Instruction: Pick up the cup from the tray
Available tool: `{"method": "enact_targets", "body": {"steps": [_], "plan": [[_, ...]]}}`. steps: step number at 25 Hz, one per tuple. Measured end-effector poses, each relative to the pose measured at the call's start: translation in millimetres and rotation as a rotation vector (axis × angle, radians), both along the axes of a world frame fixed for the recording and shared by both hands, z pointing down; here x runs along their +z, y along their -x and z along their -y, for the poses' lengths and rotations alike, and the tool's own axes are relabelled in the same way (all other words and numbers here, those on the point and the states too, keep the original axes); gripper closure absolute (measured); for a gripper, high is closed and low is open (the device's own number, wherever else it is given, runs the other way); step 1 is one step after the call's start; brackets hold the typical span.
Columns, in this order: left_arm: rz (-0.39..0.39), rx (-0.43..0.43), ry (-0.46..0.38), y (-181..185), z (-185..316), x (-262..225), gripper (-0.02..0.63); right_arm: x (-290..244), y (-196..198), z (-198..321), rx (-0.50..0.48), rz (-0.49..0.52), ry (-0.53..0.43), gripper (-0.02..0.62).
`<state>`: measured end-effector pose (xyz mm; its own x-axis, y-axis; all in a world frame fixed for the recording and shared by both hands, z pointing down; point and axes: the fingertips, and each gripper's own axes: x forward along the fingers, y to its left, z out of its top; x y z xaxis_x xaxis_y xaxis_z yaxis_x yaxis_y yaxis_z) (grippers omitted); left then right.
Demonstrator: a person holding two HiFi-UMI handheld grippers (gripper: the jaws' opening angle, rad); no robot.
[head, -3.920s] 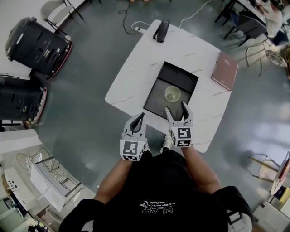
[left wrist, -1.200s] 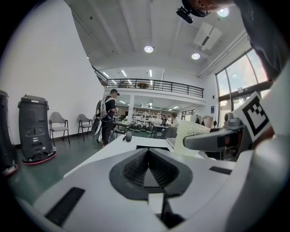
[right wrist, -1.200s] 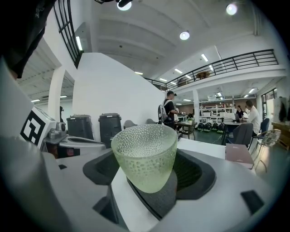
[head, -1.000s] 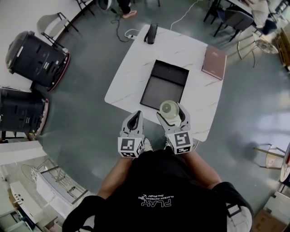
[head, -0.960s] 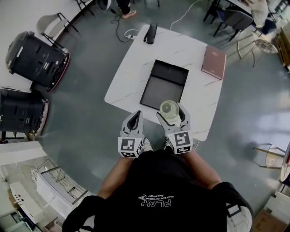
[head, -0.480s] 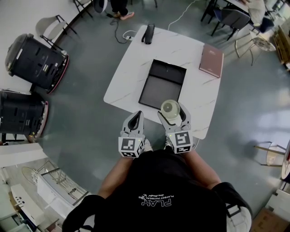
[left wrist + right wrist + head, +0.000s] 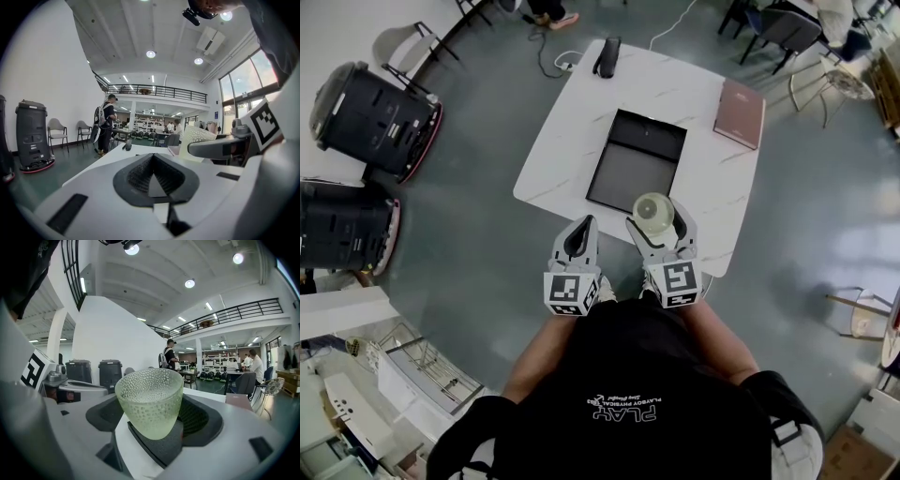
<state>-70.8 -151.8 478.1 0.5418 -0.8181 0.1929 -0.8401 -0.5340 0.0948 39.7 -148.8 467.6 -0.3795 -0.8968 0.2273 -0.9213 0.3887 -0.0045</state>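
My right claw (image 7: 657,225) is clamped on the cup (image 7: 150,399), which has come up out of the tray (image 7: 628,171) now lying bare ahead of and below the jaws, so I judge the pick-up done; my left claw (image 7: 579,238) idles alongside, jaws together on nothing.

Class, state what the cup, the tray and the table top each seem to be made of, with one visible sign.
Cup: translucent pale green, pebbled wall; glass or plastic, unclear which.
Tray: dark, matte, thin raised rim; probably plastic or metal.
Table top: white with faint grey veins; marble or marble-look laminate.
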Motion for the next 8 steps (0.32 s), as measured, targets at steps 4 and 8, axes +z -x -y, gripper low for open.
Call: {"method": "enact_targets", "body": {"steps": [4, 8], "plan": [[0.006, -0.005, -0.001, 2.3, -1.5, 0.8, 0.598, 3.2, 2.0, -2.5, -0.004, -0.001, 0.006, 0.233], [0.009, -0.015, 0.003, 5.0, -1.1, 2.3, 0.598, 6.7, 0.8, -2.8, -0.004, -0.005, 0.012, 0.233]]}}
